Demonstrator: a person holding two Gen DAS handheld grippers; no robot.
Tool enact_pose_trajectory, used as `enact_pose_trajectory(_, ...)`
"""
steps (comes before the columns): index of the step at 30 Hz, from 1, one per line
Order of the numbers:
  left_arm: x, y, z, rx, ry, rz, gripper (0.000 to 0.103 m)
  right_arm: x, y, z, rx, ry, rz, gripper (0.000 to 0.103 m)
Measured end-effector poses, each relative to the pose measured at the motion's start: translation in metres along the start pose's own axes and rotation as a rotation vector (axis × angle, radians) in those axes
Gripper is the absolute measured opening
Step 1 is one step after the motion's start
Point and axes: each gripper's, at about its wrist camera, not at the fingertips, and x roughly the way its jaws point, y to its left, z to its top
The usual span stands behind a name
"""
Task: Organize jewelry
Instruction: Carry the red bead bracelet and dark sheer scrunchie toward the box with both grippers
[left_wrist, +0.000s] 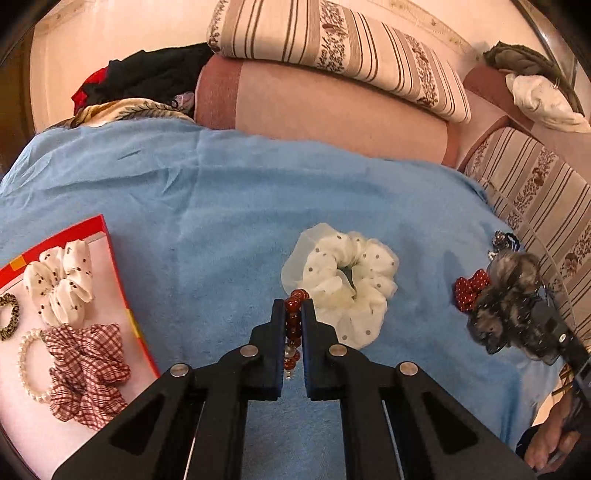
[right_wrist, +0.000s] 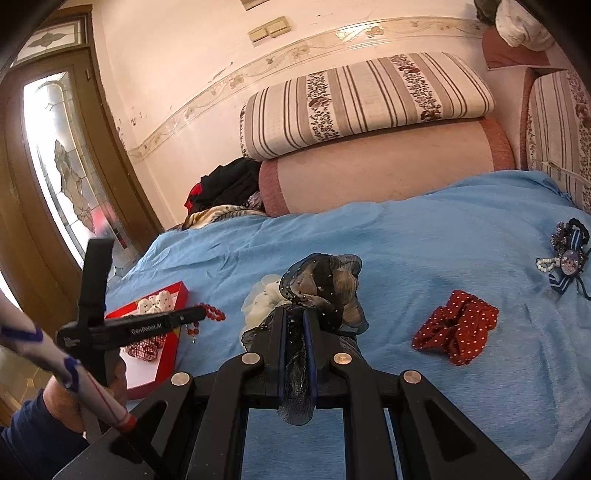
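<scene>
My left gripper (left_wrist: 293, 308) is shut on a red bead bracelet (left_wrist: 292, 328) and holds it above the blue blanket, right of the red-edged tray (left_wrist: 122, 291). The tray holds a white dotted scrunchie (left_wrist: 59, 280), a red plaid scrunchie (left_wrist: 88, 373), a pearl band (left_wrist: 27, 365) and a leopard band (left_wrist: 9, 315). My right gripper (right_wrist: 295, 314) is shut on a sheer black scrunchie (right_wrist: 325, 284). In the right wrist view the left gripper (right_wrist: 199, 314) shows with the bracelet (right_wrist: 212, 312) hanging by the tray (right_wrist: 166, 354).
A cream dotted scrunchie (left_wrist: 347, 284) lies on the blue blanket (left_wrist: 207, 206). A red polka-dot scrunchie (right_wrist: 456, 325) and a blue ribbon brooch with pearls (right_wrist: 567, 262) lie to the right. Striped cushions (right_wrist: 365, 99) and dark clothes (right_wrist: 229, 184) are behind.
</scene>
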Motion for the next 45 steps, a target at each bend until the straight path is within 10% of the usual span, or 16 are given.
enact_pose_trajectory(30, -0.128, 0.135, -0.014, -0.194, -0.165, 0.114, 0.007, 0.058, 0.196, -0.012, -0.188, 0.136, 0.301, 0.01)
enact_pose_trajectory(45, -0.121, 0.241, -0.043, -0.358, -0.071, 0.229, 0.007, 0.132, 0.294, -0.051, -0.242, 0.335, 0.453, 0.01)
